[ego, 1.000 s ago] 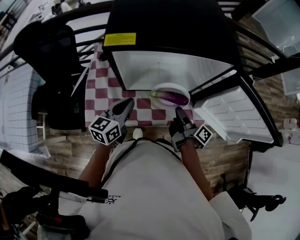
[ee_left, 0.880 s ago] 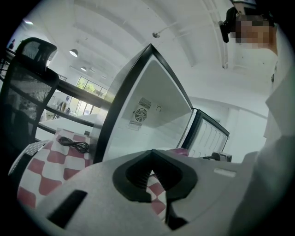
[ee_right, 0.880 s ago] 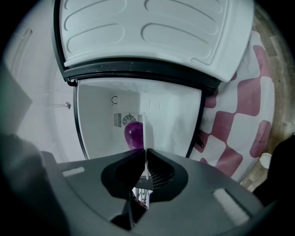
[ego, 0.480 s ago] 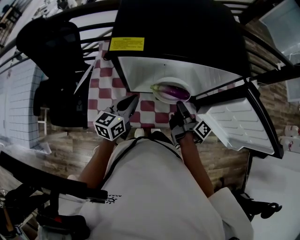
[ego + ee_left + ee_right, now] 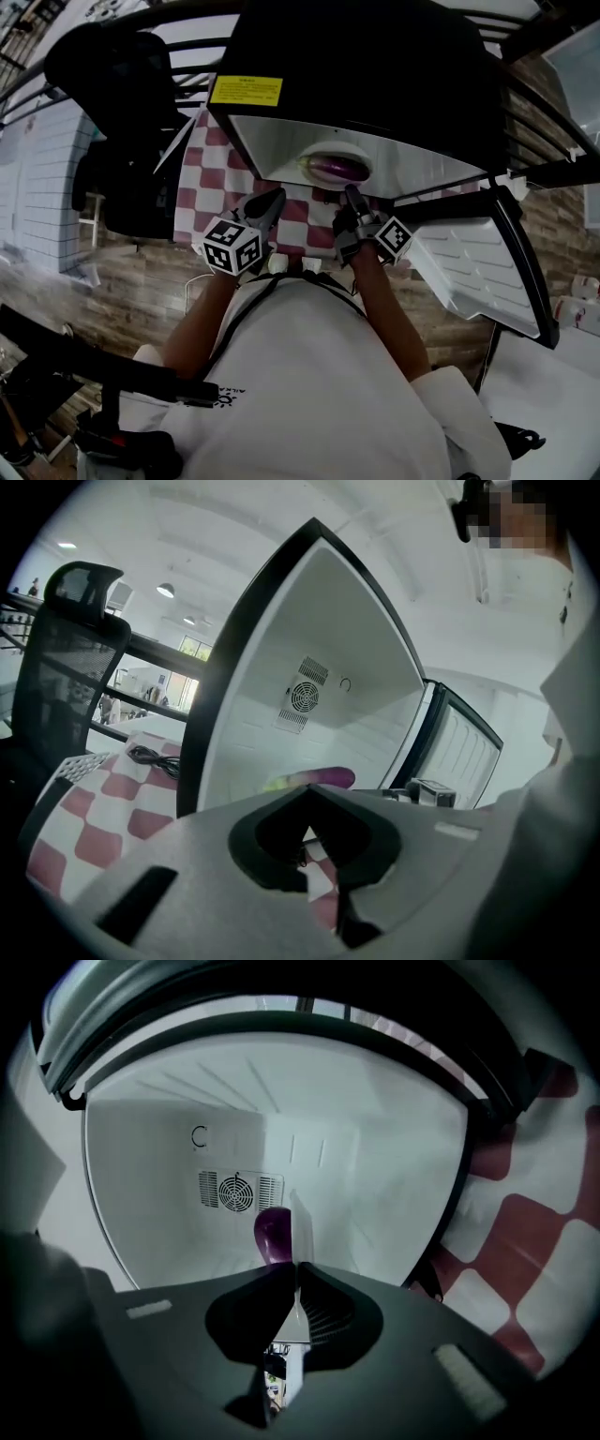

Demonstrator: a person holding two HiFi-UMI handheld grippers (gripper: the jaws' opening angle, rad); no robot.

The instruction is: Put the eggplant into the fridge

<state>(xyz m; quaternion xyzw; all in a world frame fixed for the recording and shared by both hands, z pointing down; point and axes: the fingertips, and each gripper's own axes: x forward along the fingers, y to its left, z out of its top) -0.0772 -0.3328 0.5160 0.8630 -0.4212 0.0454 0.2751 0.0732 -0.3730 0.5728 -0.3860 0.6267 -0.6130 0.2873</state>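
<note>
Just inside the open fridge, the purple eggplant lies on a white plate, whose near rim the right gripper pinches between its jaws. The left gripper, jaws together and empty, hovers beside it over the checked worktop.

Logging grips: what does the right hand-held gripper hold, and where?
The right hand-held gripper pinches the round white plate by its near rim; the purple eggplant lies on it.
</note>
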